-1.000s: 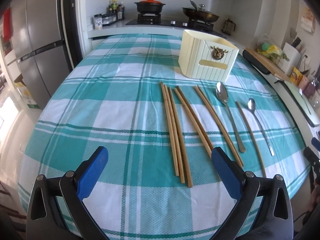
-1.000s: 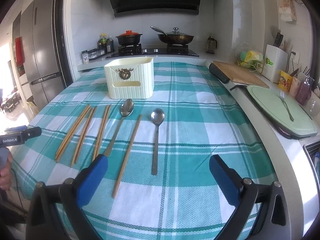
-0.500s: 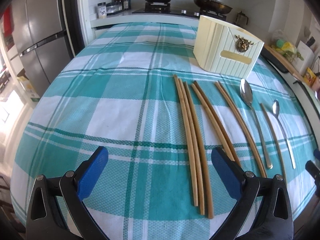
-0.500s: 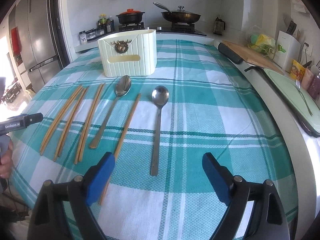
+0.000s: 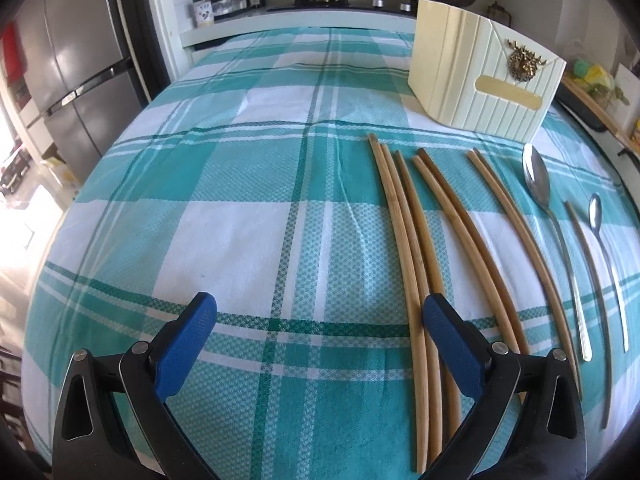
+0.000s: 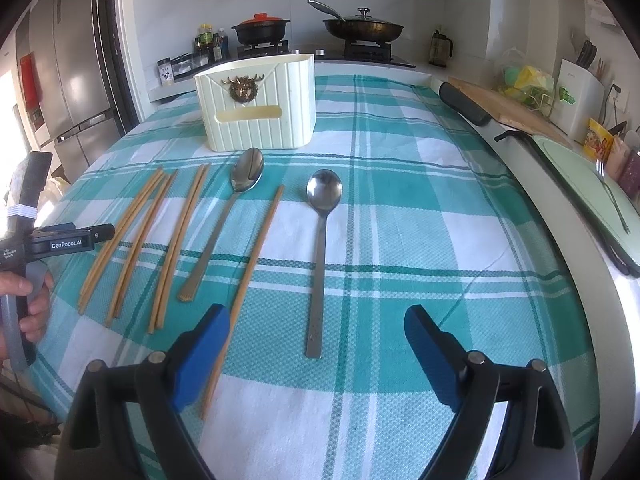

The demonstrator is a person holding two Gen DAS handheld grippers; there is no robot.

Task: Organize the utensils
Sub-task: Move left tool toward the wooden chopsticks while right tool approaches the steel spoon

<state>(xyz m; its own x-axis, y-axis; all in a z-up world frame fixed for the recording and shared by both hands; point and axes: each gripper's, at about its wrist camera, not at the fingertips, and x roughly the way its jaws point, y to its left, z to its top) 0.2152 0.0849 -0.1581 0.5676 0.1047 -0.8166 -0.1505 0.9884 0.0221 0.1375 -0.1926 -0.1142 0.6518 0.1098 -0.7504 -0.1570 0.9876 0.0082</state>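
Note:
Several wooden chopsticks [image 5: 404, 240] lie side by side on the teal plaid tablecloth [image 5: 240, 220], in front of a cream utensil holder [image 5: 480, 80] with a gold deer emblem. My left gripper [image 5: 319, 304] is open and low over the cloth, its right finger above the leftmost chopsticks. In the right wrist view the holder [image 6: 258, 108] stands behind the chopsticks [image 6: 132, 232], a large spoon [image 6: 248, 172], a single chopstick [image 6: 260, 240] and a smaller steel spoon [image 6: 322, 200]. My right gripper [image 6: 316, 314] is open, and the smaller spoon's handle end lies between its fingers, untouched.
A stove with a red-lidded pot [image 6: 262, 28] and a pan [image 6: 362, 28] runs along the back. A steel fridge [image 5: 72, 60] stands left. Right of the table are a wooden board [image 6: 516, 108] and a green tray [image 6: 580, 184] with a fork. A person's hand [image 6: 28, 296] holds the left gripper's handle.
Both grippers have come down and forward toward the table. The left one has shifted so the chopsticks now sit under its right finger. The right gripper's jaws have narrowed slightly.

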